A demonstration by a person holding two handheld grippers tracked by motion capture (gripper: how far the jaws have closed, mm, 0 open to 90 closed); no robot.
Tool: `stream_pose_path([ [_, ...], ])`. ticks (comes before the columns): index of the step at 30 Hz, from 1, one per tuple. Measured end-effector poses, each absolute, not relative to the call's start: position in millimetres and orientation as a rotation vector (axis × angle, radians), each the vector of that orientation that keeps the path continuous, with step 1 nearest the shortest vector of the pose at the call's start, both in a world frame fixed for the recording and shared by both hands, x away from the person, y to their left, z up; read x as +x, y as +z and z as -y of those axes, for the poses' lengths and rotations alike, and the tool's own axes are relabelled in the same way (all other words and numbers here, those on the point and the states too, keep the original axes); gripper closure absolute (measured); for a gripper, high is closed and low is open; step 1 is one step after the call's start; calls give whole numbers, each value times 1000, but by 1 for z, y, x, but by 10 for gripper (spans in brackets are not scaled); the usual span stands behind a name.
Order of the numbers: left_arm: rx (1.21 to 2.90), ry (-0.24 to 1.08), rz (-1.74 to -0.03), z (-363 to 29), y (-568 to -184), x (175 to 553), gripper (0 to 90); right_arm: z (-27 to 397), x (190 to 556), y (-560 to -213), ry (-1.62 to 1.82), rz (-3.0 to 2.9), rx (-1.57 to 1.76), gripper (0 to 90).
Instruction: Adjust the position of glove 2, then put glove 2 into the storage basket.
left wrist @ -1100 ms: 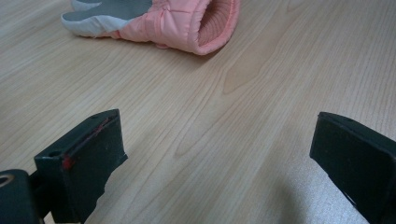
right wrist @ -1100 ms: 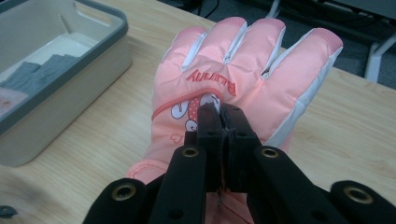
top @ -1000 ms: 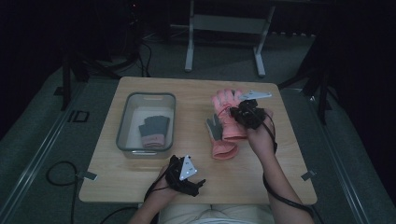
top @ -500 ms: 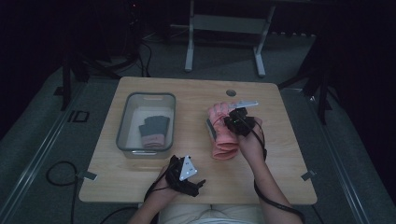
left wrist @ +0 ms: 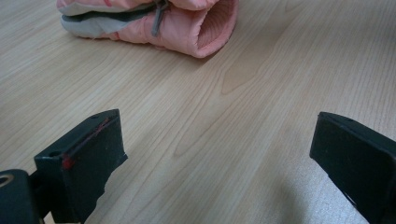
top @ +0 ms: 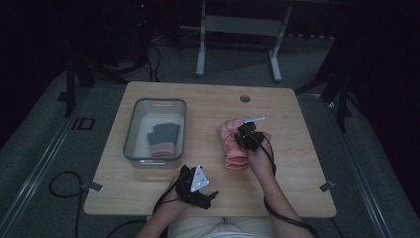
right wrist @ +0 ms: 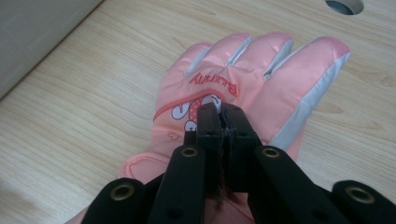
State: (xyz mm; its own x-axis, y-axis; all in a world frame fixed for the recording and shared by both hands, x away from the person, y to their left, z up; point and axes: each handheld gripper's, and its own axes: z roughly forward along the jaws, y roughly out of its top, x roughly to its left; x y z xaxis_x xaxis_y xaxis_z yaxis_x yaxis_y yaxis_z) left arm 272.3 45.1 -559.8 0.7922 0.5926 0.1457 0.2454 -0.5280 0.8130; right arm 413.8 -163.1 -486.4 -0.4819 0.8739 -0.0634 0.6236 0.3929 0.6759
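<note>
At the near edge of the wooden table [top: 297, 193], the left gripper [top: 197, 184] is held low by the person's left hand, and its jaws are seen wide apart with nothing between them. From the left gripper view, only bare wood lies between the two black jaws, and the pink glove [left wrist: 154, 23] is seen farther off, with its open cuff turned toward this gripper.

A little farther and to the right, the right gripper [right wrist: 223, 122] is placed on the back of the pink glove. Its jaws are brought together, and a small fold of the glove's fabric seems to be pinched between them, just below the printed picture and lettering. It is judged that the glove is being taken up or moved. For this to be done well, enough fabric should be kept in the pinch so that the smooth surface does not slip out, and the lift should be made slowly, since the glove is soft and will hang down.

The glove lies flat near the middle of the table, its fingers pointing to the far side and its cuff to the near side. To the left of it, well apart, a clear bin [top: 133, 130] stands with a dark glove [top: 162, 140] inside. At the far side a small round hole [top: 244, 98] is seen in the tabletop.
</note>
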Motion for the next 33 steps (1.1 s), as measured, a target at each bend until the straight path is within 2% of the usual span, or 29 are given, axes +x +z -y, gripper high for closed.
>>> stream_pose_path([
  [8,2126,516,-625,-46,-559,273,25,166,415,-492,852,-2268,1292,825],
  [11,2119,518,-626,-47,-558,274,25,167,414,-485,872,-2274,1271,771],
  [12,2117,515,-626,-47,-558,274,25,167,412,-478,897,-2280,1250,716],
  [14,2120,522,-622,-48,-558,274,25,168,411,-474,905,-2280,1239,690],
  [18,2065,520,-643,-52,-553,274,25,175,408,-462,946,-2295,1217,551],
  [19,2065,520,-643,-52,-553,274,25,175,408,-462,946,-2295,1217,551],
  [22,2020,500,-654,-54,-547,274,26,183,407,-458,982,-2296,1221,384],
  [23,2016,494,-652,-54,-546,274,26,188,407,-455,1029,-2292,1224,303],
  [26,1996,489,-668,-52,-536,273,33,198,404,-451,1085,-2275,1209,150],
  [31,1887,356,-714,-48,-507,280,39,213,397,-442,1144,-2247,1172,133],
  [33,1911,375,-687,-44,-497,285,39,220,394,-439,1189,-2256,1136,139],
])
